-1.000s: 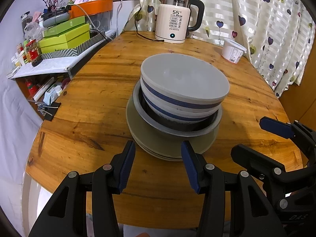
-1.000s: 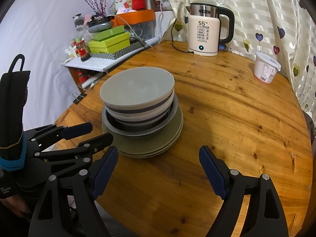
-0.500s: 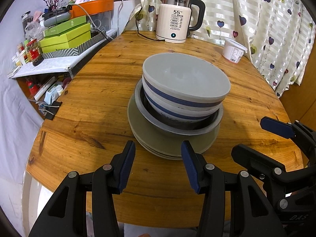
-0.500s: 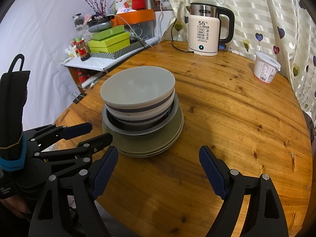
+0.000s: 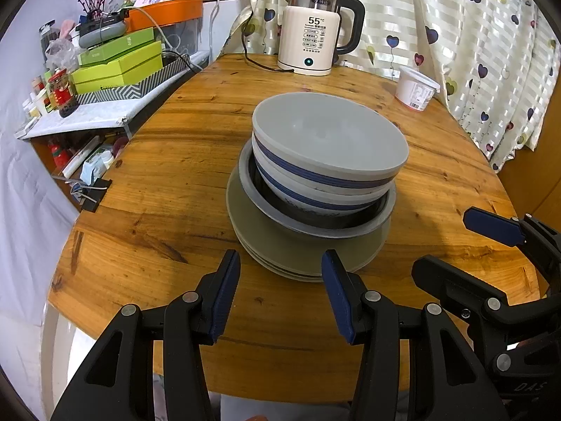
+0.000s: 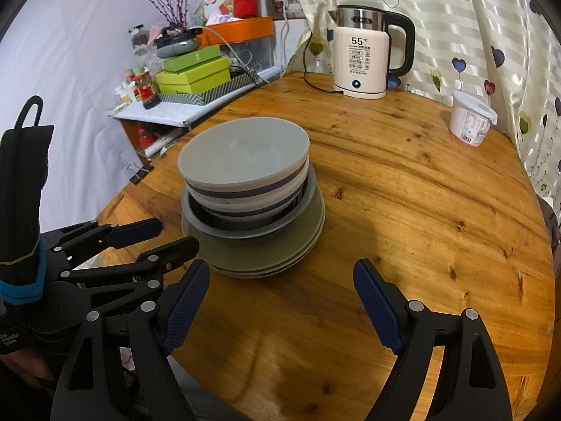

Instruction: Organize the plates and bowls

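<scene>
On the round wooden table (image 5: 168,175) stands one stack. At the bottom lie olive-grey plates (image 5: 277,242), on them a dark bowl with a grey rim (image 5: 364,224). In that nest white bowls with blue bands, the top bowl (image 5: 329,140) grey inside. My left gripper (image 5: 279,258) hovers open just short of the stack's near edge, with nothing held. In the right wrist view the top bowl (image 6: 242,154) and the plates (image 6: 266,252) sit left of centre. My right gripper (image 6: 280,268) stands wide open before them, empty, to the right of the left gripper (image 6: 175,233).
A white electric kettle (image 5: 312,45) with its cord stands at the table's far edge, and a white lidded tub (image 5: 415,87) at the far right. A cluttered side shelf with green boxes (image 5: 115,63) lies to the left. A curtain hangs behind.
</scene>
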`<state>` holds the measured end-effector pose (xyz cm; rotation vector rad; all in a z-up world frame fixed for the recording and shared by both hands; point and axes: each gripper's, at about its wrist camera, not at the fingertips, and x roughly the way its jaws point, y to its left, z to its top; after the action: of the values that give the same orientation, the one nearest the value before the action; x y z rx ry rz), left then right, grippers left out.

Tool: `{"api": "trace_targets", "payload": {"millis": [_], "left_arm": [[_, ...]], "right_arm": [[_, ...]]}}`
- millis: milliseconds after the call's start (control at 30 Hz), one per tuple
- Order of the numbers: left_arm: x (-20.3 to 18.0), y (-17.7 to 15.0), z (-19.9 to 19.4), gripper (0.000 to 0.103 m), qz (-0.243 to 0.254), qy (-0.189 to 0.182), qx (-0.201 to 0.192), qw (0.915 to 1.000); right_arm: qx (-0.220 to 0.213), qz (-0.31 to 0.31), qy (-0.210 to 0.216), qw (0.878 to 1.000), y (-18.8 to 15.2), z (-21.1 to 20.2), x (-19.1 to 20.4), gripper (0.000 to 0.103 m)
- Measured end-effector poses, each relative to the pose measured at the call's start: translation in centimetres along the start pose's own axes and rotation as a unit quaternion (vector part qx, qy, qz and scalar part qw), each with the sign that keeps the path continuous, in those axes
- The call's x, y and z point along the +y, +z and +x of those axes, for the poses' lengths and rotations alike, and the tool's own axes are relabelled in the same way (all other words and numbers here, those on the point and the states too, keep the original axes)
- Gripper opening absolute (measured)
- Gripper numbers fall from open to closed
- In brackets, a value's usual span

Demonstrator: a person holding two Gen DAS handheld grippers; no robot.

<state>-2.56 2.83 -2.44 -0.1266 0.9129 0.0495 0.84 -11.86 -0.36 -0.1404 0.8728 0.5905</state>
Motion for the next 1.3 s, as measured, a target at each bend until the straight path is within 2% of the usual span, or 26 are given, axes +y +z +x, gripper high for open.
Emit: {"api": "trace_targets", "payload": {"millis": [1300], "left_arm": [[0.07,-0.25,-0.72,0.050,-0.005,-0.004,0.001,1.0000]], "right_arm": [[-0.004,0.001,0.002,1.000,-0.30,-0.19,0.11,0.085]]}}
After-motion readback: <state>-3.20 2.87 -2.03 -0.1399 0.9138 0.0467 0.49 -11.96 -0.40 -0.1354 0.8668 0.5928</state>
